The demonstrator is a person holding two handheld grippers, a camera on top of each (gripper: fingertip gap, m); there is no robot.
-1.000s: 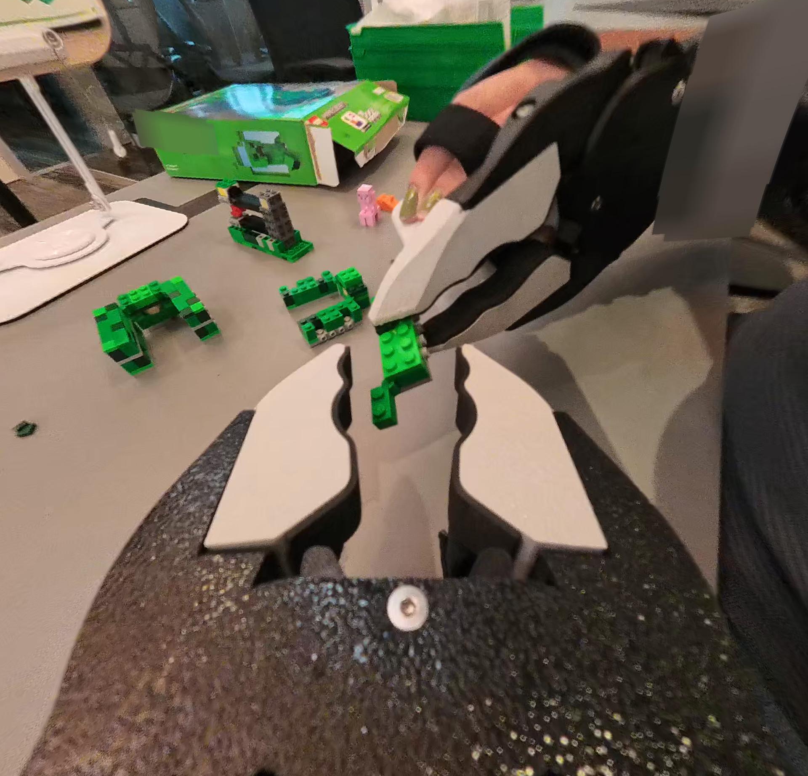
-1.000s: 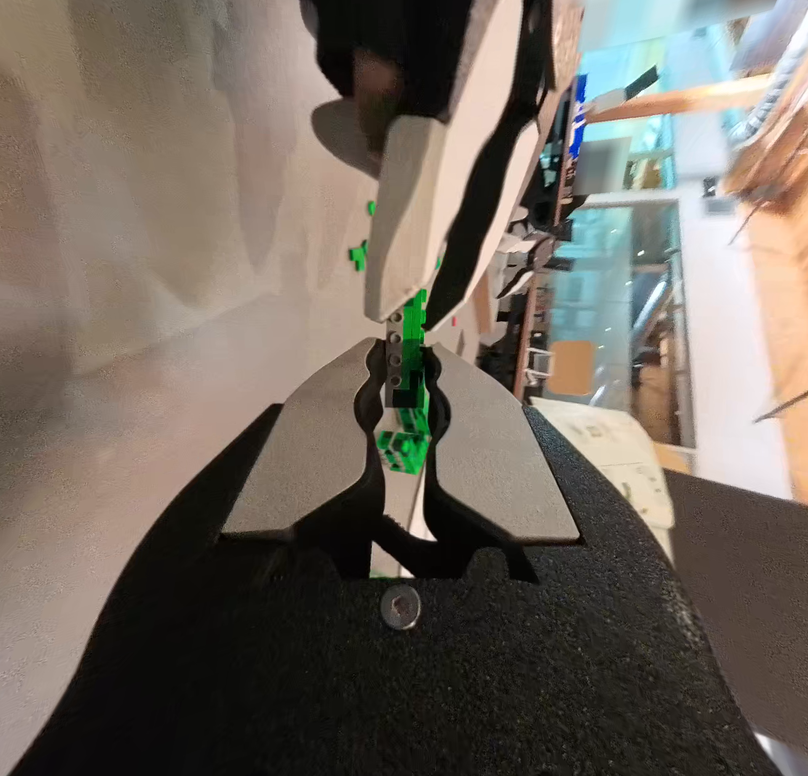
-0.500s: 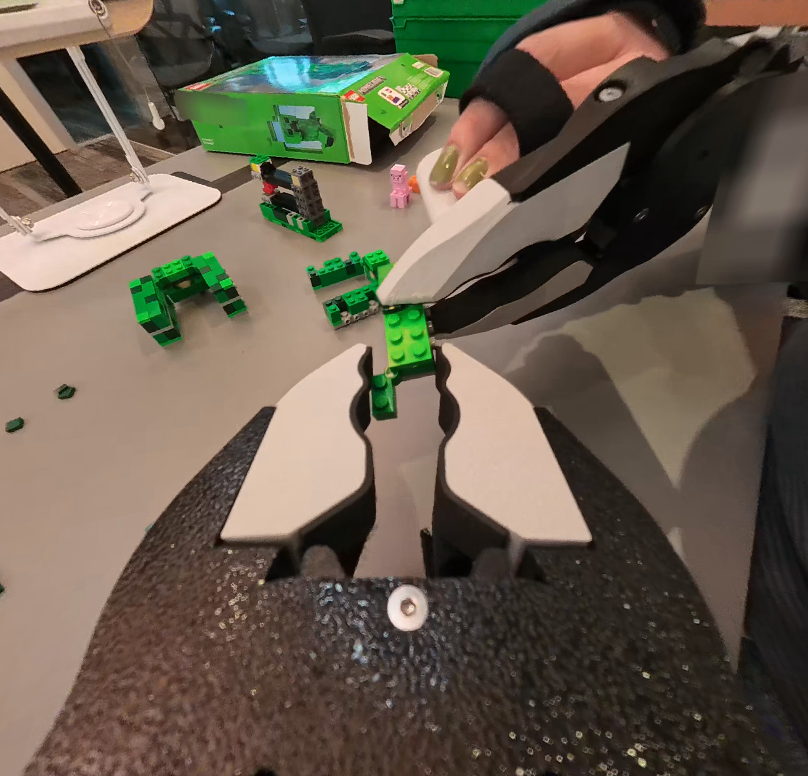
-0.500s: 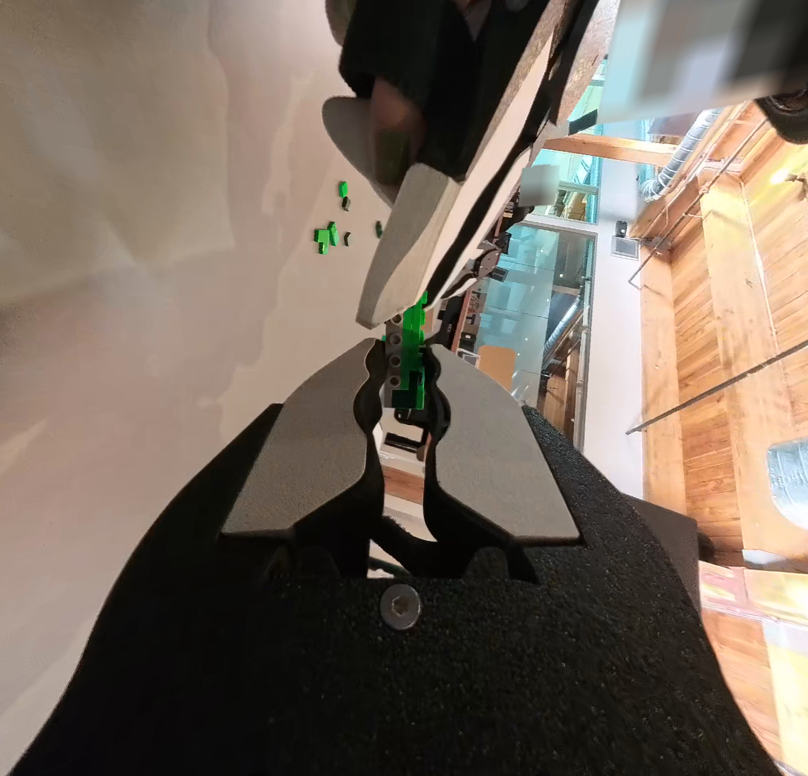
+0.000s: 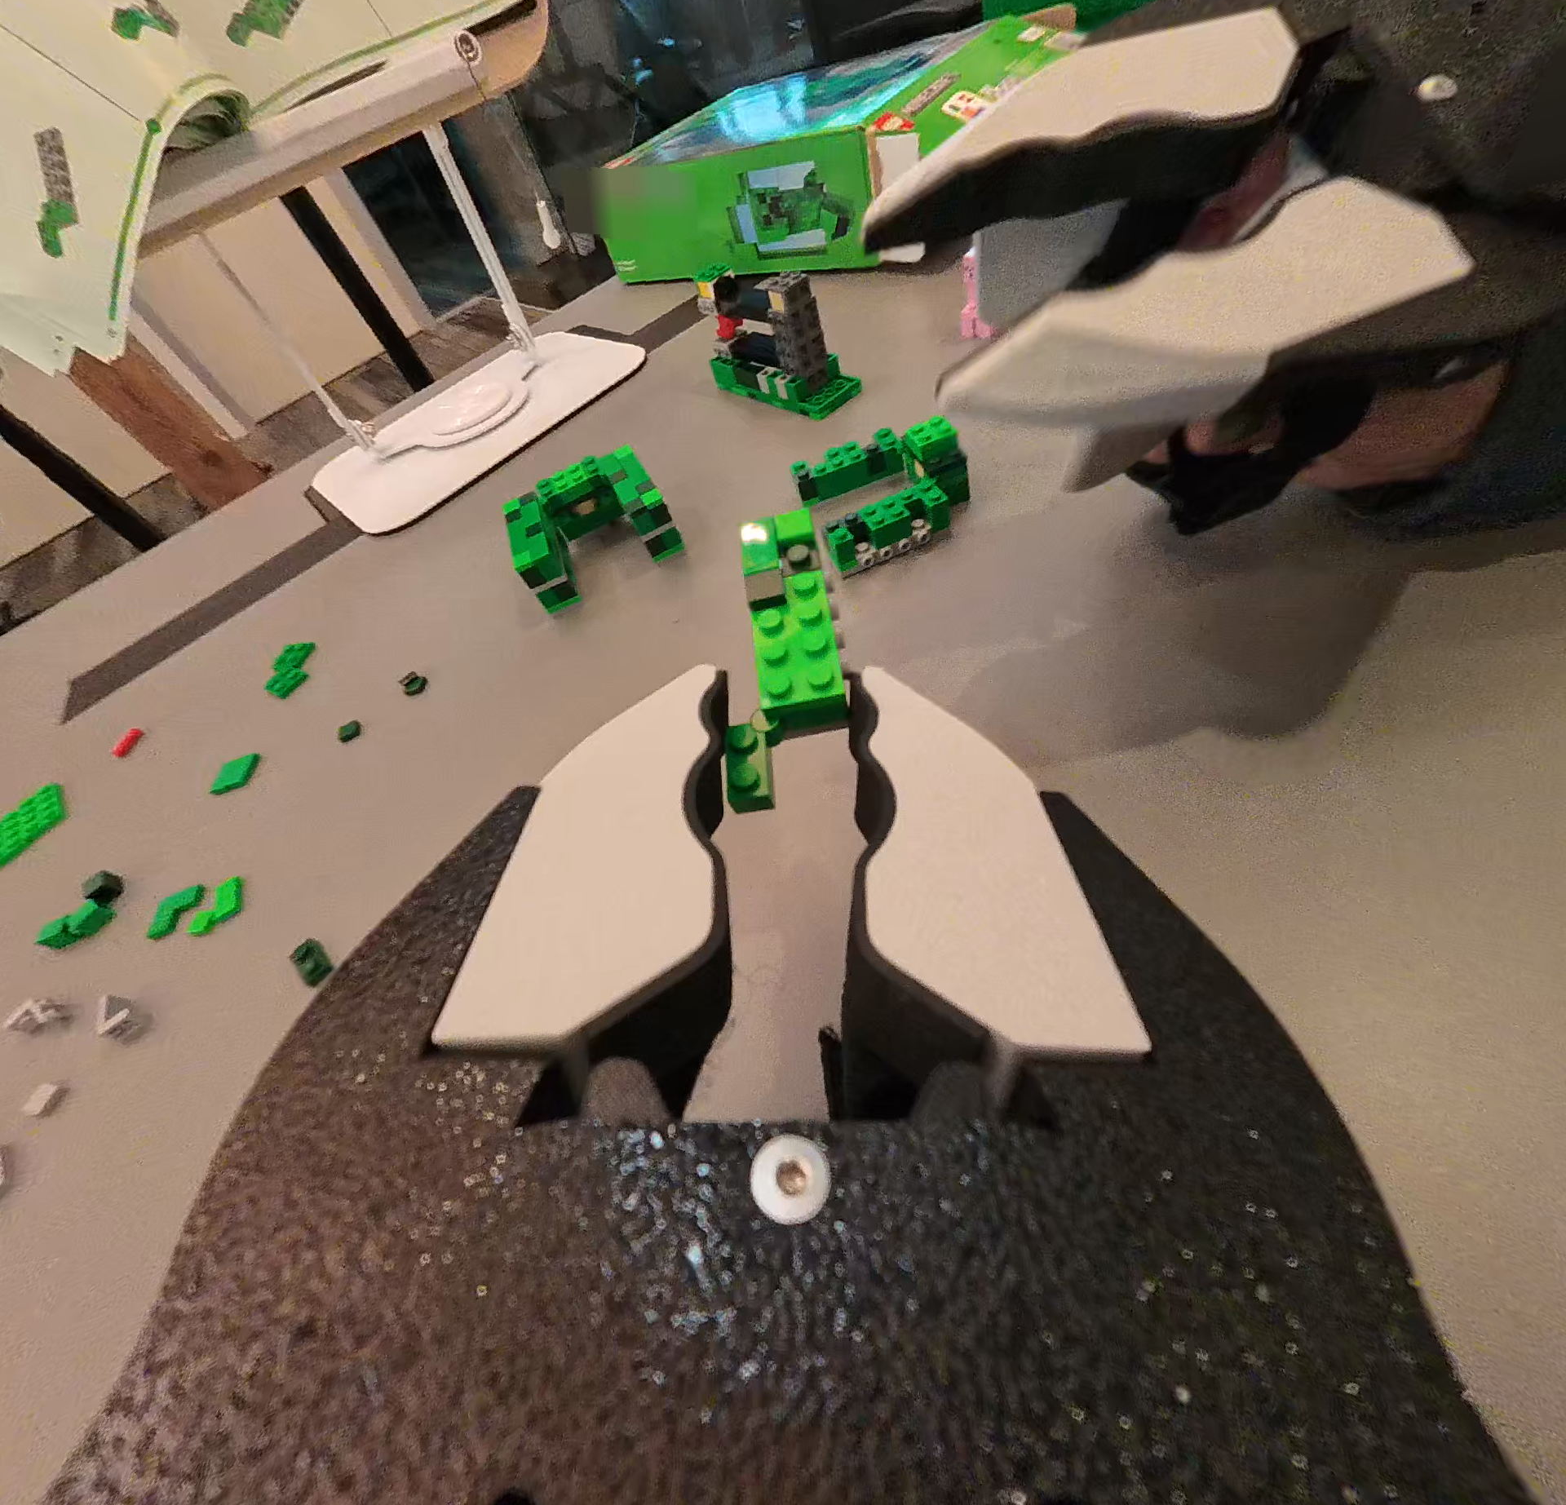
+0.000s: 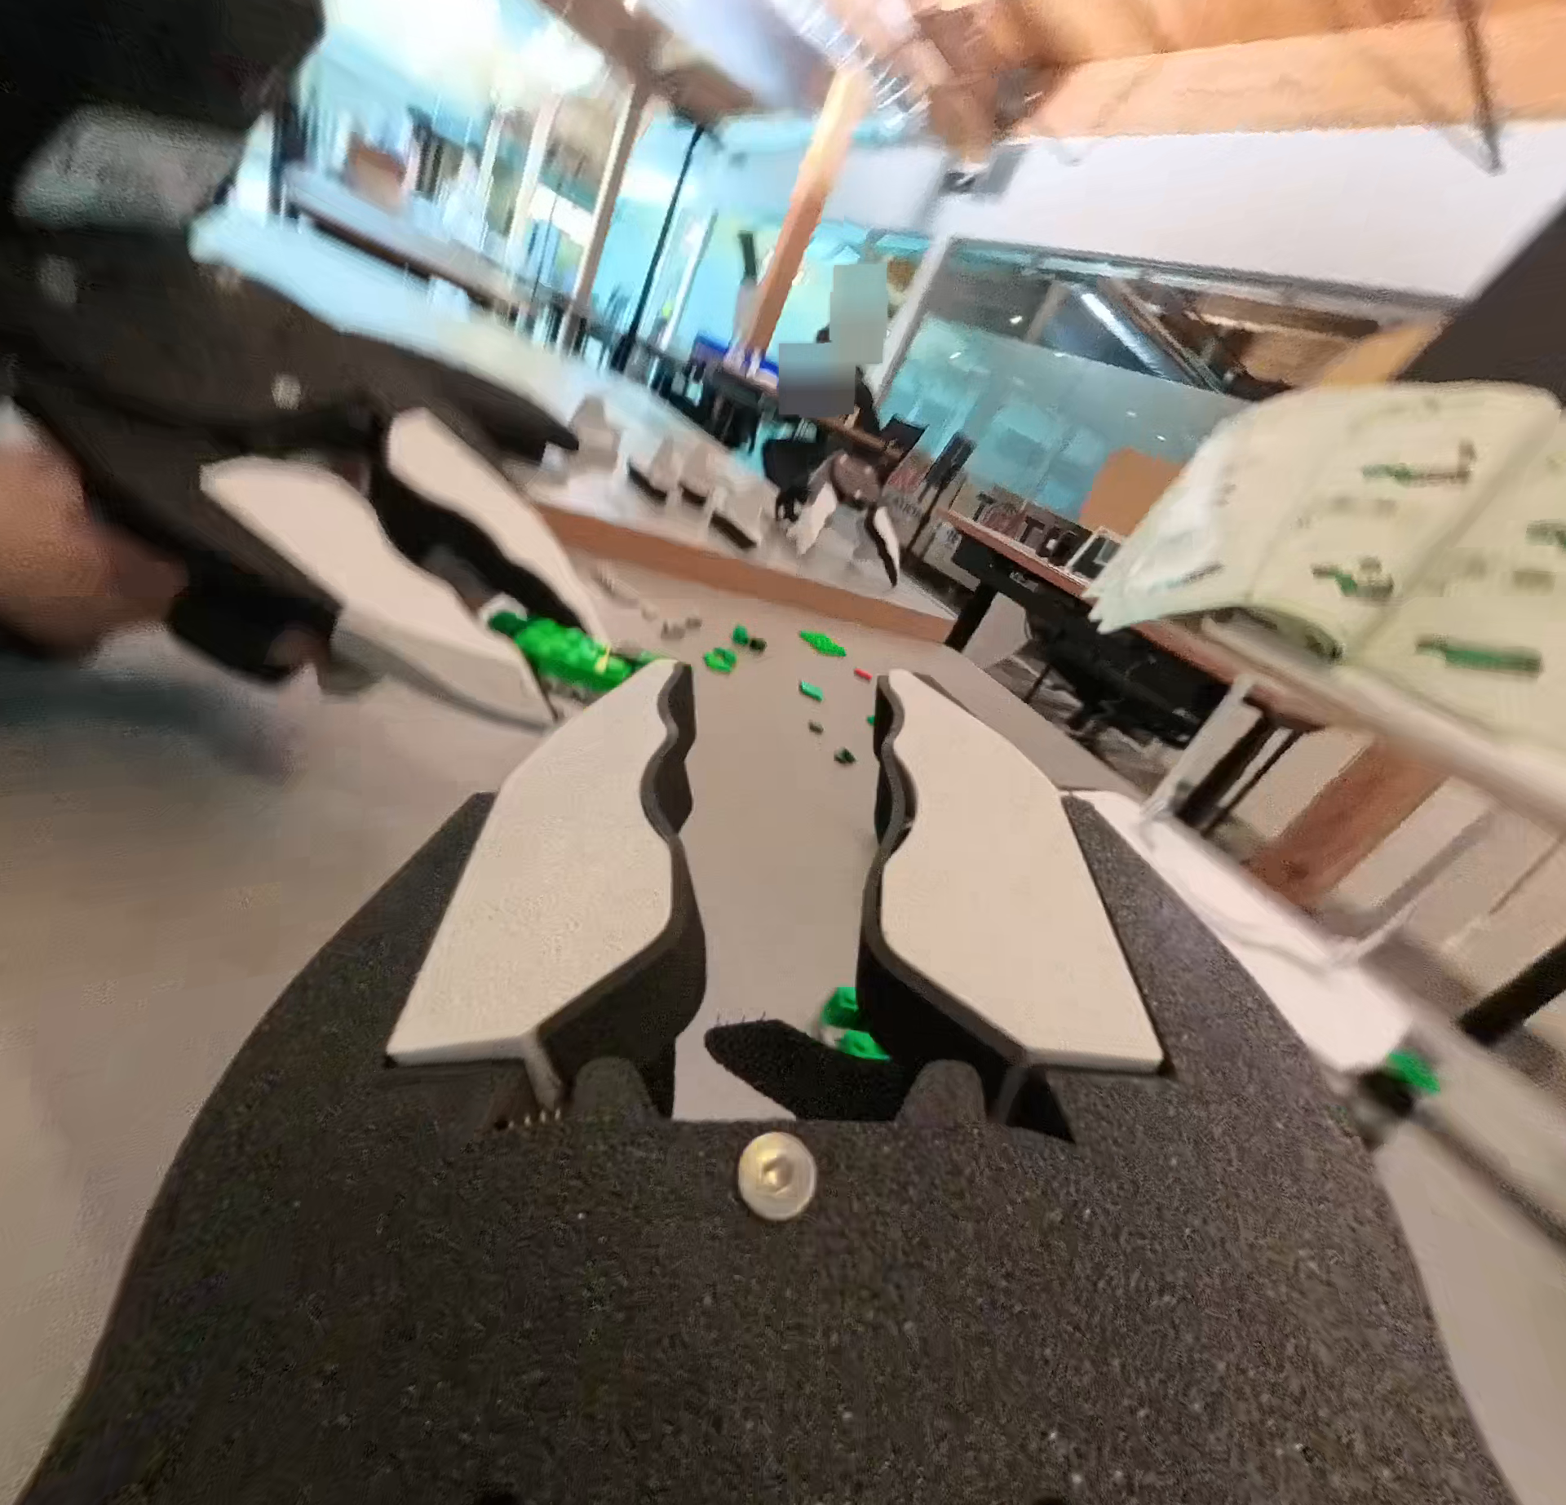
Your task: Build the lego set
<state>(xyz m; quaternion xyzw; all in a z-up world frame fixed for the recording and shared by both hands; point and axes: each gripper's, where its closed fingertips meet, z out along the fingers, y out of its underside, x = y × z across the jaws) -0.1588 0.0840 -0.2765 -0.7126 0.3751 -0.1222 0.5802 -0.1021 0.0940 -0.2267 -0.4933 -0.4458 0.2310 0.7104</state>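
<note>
My left gripper (image 5: 788, 689) is shut on a green lego assembly (image 5: 796, 634). The assembly sticks out forward from the fingertips, with a grey tile near its far end and a small dark green piece hanging by the left finger. My right gripper (image 5: 911, 307) is open and empty, up and to the right of the assembly and apart from it. In the blurred right wrist view my right gripper (image 6: 784, 685) has nothing between its fingers. The left gripper (image 6: 576, 659) is at the left there, holding the green assembly (image 6: 559, 646).
On the grey table (image 5: 1186, 871) stand a green arch build (image 5: 585, 515), a green frame build (image 5: 890, 490) and a grey-black build on a green base (image 5: 780, 346). A green box (image 5: 763, 193) lies behind them. Several loose pieces (image 5: 195, 905) lie at the left. An instruction booklet (image 5: 169, 66) sits on a white stand (image 5: 474, 430).
My right gripper has let go of the green assembly, opened and pulled away up and to the right. My left gripper has closed on the assembly and now holds it alone.
</note>
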